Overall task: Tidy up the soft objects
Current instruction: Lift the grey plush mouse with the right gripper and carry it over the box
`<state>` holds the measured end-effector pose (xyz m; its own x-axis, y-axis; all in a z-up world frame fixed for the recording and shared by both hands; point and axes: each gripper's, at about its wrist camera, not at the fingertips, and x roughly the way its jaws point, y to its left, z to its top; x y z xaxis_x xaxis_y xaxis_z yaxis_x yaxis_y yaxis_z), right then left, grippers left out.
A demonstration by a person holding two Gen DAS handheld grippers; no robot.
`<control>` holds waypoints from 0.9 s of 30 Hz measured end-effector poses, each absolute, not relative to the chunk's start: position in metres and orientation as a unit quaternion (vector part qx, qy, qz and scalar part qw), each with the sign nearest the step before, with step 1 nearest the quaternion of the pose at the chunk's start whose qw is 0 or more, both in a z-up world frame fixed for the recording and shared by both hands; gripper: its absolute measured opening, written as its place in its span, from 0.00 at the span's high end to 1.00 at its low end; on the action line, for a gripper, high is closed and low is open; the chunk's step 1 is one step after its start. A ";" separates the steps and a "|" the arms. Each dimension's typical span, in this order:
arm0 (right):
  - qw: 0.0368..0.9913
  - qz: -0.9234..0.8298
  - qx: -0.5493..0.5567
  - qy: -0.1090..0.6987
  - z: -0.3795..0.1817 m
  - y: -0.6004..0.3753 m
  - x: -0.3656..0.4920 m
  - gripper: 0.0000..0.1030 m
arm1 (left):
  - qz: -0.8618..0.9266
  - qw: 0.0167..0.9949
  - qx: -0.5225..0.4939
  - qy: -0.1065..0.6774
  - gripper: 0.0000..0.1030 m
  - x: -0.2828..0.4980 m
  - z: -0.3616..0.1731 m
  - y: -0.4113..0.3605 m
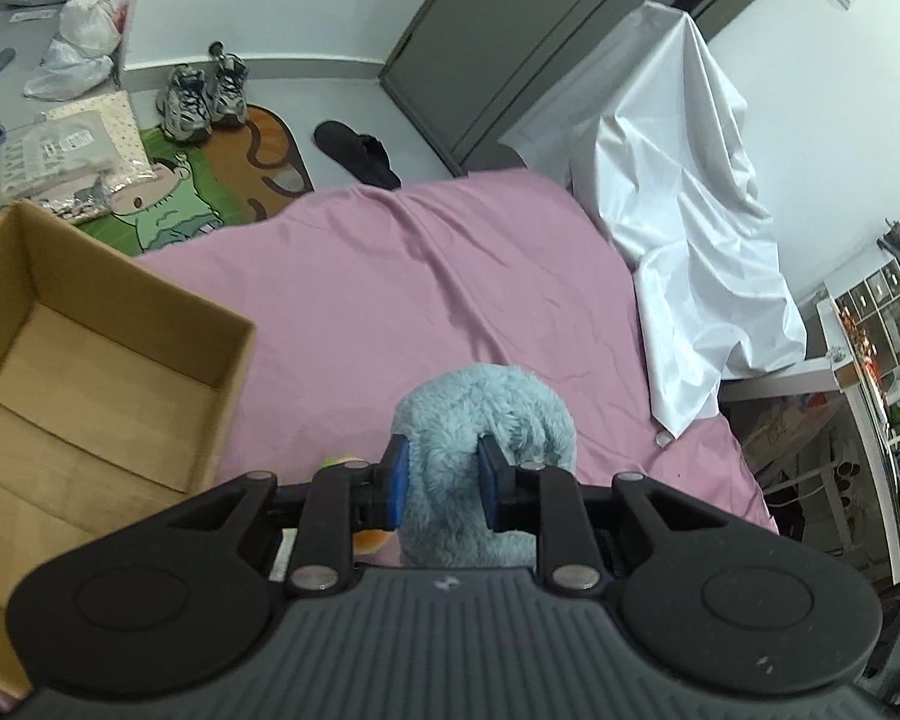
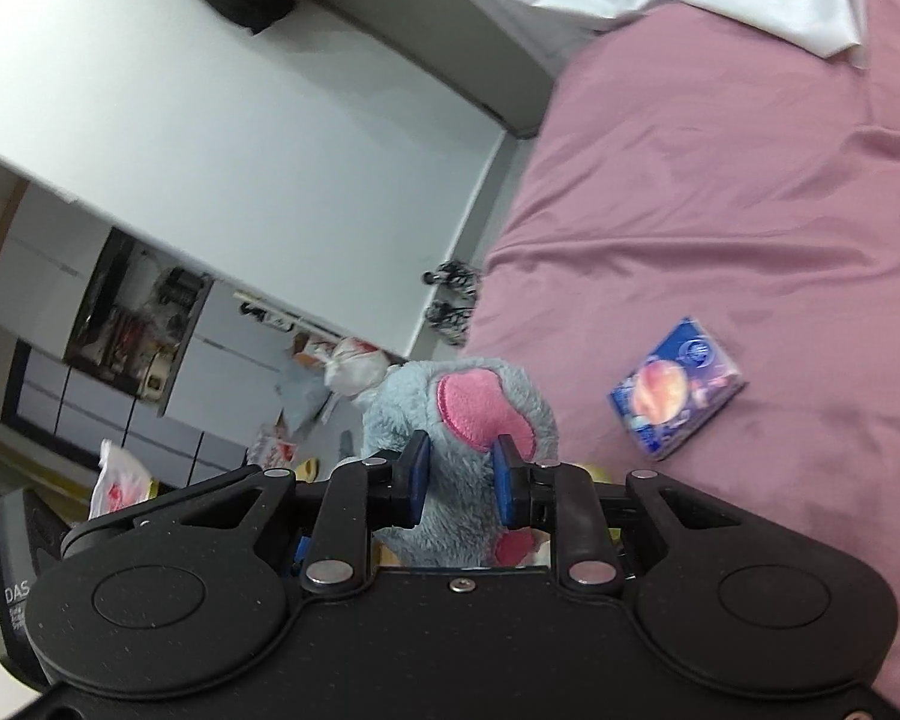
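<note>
Jaws of both grippers pinching the blue plush toy (image 1: pixel 486 420), pink-lined ear (image 2: pixel 480 411) outward.

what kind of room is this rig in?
Most likely a lived-in bedroom at home. A bed with a pink sheet fills both views, sneakers sit on a cartoon rug by the door, and shopping bags lie on the floor.

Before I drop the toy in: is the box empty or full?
Empty as far as visible: the box stands open, showing only bare cardboard floor.
</note>
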<state>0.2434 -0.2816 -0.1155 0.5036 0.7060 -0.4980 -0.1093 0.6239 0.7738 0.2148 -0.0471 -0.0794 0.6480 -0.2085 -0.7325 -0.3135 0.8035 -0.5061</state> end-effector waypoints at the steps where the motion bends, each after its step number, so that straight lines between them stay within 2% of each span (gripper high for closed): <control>1: 0.794 0.262 0.348 0.424 -0.113 -0.277 0.238 0.78 | 0.032 0.853 -0.313 0.416 0.78 0.212 -0.078 -0.044; 11: 0.791 0.315 0.327 0.410 -0.099 -0.236 0.225 0.78 | 0.054 0.862 -0.319 0.391 0.78 0.184 -0.058 -0.003; 27: 0.783 0.347 0.300 0.419 -0.097 -0.165 0.210 0.78 | 0.097 0.855 -0.341 0.378 0.78 0.151 -0.060 0.067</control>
<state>0.2099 -0.1648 -0.0966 0.4080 0.7952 -0.4486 -0.2917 0.5791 0.7613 0.1511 0.0668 -0.0598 0.6953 -0.0931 -0.7126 -0.4232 0.7484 -0.5107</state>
